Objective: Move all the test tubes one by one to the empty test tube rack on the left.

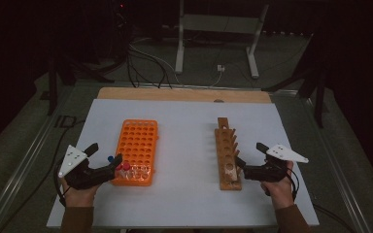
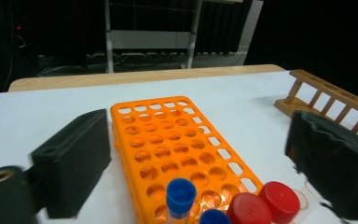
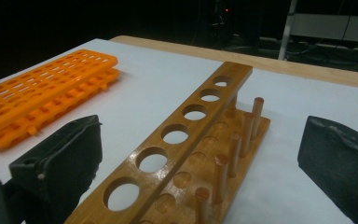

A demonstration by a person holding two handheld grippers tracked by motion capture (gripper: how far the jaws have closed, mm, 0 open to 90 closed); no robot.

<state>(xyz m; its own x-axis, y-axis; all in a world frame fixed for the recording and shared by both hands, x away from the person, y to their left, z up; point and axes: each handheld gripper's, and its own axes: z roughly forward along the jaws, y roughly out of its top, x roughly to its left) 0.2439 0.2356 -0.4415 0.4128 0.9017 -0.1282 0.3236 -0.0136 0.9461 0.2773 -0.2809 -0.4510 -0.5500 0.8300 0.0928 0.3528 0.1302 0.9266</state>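
An orange tube rack [image 1: 138, 145] lies left of centre on the white table top [image 1: 184, 116]. Capped tubes stand in its near row: blue caps [image 2: 181, 196] and red caps [image 2: 249, 210]. My left gripper [image 1: 107, 154] hovers at that near end, open, its jaws [image 2: 200, 163] standing wide on either side of the tubes without touching them. A wooden rack [image 1: 227, 155] with a row of round holes [image 3: 191, 121] and pegs lies to the right. My right gripper [image 1: 248, 154] is open at its near end, one jaw on each side of the rack [image 3: 198, 163].
A bare wooden board strip [image 1: 184, 94] runs along the table's far edge. Beyond it stand a metal frame [image 1: 218, 29] and floor cables [image 1: 145, 63]. The orange rack [image 3: 42, 88] and wooden rack [image 2: 331, 95] lie about a hand's width apart.
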